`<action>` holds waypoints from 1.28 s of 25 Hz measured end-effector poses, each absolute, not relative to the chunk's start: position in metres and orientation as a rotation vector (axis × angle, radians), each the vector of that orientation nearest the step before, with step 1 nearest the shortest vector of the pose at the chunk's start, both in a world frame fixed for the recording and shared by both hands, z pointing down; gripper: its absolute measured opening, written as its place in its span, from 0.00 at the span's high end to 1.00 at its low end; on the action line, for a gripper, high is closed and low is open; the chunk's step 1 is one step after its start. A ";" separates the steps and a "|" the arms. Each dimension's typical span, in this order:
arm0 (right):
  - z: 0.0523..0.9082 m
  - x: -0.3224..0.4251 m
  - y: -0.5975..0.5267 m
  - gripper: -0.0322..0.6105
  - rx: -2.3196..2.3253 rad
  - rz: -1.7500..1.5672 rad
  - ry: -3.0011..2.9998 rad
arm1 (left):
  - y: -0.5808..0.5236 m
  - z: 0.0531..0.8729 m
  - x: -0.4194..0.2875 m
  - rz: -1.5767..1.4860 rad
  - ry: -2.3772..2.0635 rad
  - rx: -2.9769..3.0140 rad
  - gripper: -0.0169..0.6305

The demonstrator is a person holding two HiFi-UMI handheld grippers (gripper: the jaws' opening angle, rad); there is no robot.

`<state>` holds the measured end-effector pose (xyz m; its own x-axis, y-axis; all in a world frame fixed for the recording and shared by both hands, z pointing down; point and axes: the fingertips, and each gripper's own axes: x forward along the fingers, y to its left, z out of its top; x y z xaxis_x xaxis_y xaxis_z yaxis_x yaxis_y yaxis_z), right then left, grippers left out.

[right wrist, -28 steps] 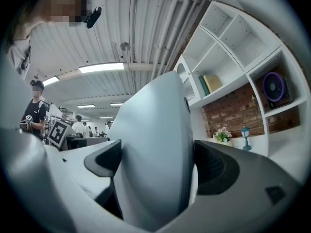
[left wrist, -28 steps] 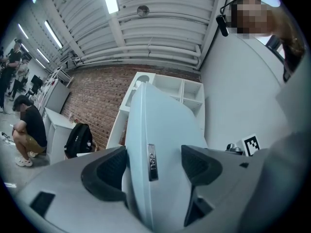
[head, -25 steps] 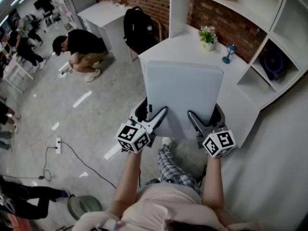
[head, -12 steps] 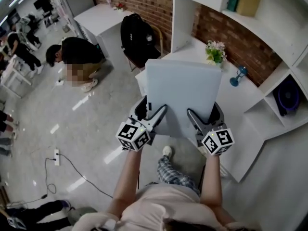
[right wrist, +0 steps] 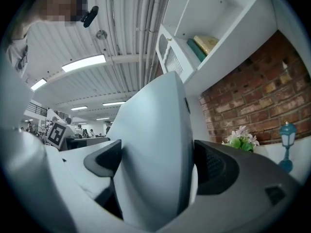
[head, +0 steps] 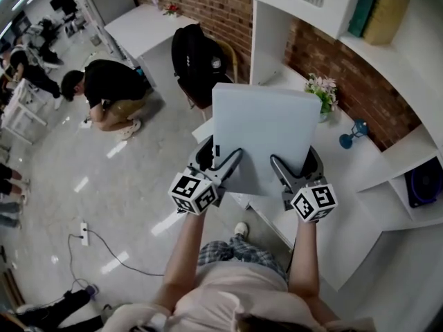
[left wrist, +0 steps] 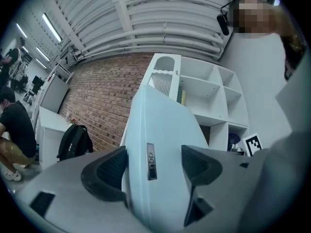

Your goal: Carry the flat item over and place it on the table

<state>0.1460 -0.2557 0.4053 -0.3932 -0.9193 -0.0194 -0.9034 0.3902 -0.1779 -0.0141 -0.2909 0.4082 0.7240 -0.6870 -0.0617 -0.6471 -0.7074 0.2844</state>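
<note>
Black backpack (head: 197, 55), crouching person (head: 104, 88), potted flowers (head: 322, 93), perhaps a small blue lantern (head: 353, 133).

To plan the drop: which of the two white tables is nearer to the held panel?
The table with the flower pot and blue lantern, just beyond the panel. The other table stands farther off, beyond the black backpack.

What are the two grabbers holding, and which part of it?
A flat pale-grey panel. The left gripper and the right gripper each have jaws shut on its near edge, one by each corner.
</note>
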 end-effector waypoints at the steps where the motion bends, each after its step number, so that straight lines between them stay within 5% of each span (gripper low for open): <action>1: 0.406 0.148 -0.264 0.21 -1.662 -0.216 2.517 | -0.300 0.409 -0.012 -0.236 -1.058 2.686 0.44; 32: 0.508 0.188 -0.420 0.22 -1.788 -0.680 2.460 | -0.467 0.503 0.031 -0.002 -0.956 2.533 0.44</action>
<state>0.1876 -0.4204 0.5080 -0.3414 -0.9112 0.2305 -0.9002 0.2465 -0.3591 0.0307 -0.4668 0.5035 0.7621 -0.6305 0.1474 -0.6299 -0.6693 0.3940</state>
